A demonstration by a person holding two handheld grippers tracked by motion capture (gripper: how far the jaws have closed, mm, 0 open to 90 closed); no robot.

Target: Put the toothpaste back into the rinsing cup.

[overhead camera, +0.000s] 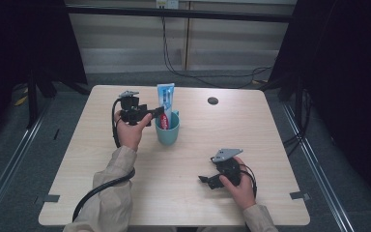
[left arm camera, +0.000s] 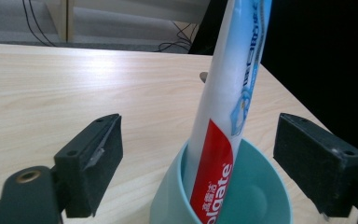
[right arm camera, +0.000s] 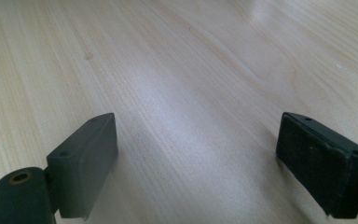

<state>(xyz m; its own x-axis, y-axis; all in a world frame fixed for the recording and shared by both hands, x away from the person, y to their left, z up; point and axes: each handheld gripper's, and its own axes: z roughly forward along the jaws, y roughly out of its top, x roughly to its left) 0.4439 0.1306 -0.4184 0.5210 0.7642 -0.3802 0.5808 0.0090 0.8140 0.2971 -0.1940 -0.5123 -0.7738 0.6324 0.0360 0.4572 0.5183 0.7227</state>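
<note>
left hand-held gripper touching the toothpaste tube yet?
Apart. The left gripper view shows the left hand-held gripper open, bare gaps between both jaws and the toothpaste tube standing in the cup.

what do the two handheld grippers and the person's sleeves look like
Both the left gripper and the right gripper are black, each with two blocky rectangular jaws showing small screw holes, and a grey three-cornered plate on top. A black cable trails from the left one along the forearm; a thinner black loop sits by the right. The sleeves are beige.
</note>
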